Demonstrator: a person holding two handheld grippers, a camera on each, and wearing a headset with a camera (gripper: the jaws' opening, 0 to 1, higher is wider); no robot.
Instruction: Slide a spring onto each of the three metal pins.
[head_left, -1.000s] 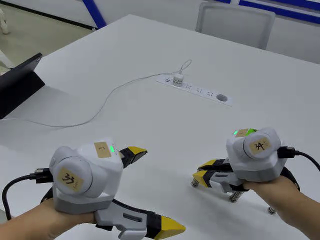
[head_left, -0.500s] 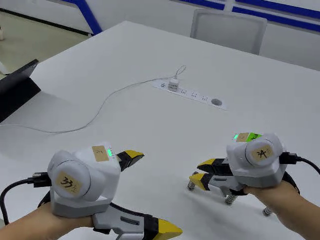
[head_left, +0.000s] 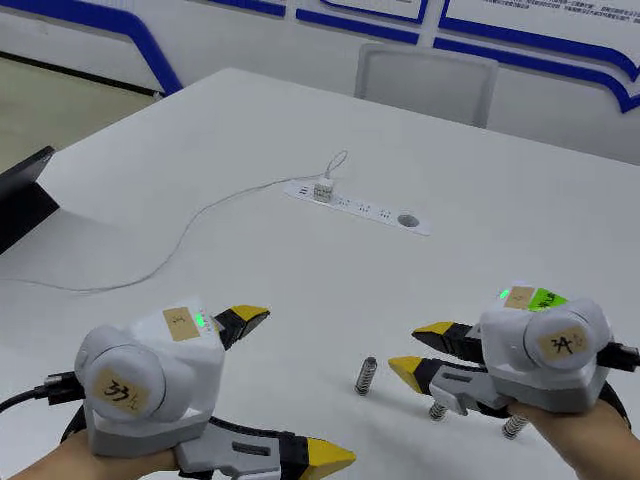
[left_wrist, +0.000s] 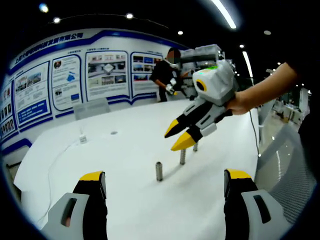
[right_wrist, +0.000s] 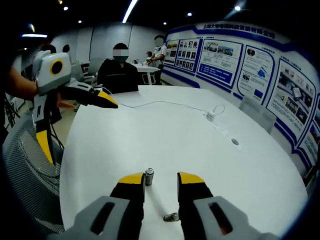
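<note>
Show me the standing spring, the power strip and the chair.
standing spring (head_left: 366, 375), head view, middle of its coils.
power strip (head_left: 372, 210), head view, flat top between sockets.
chair (head_left: 425, 80), head view, middle of its backrest.

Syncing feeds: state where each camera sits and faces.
Head view: on the headset, facing forward and down at the white table; left gripper, right gripper and right hand show.
Left gripper view: on the left gripper, looking between its wide-apart fingers at the right gripper and right hand.
Right gripper view: on the right gripper, looking past its fingers across the table at the left gripper.
Shared: all three show the upright spring; the gripper views face each other.
</note>
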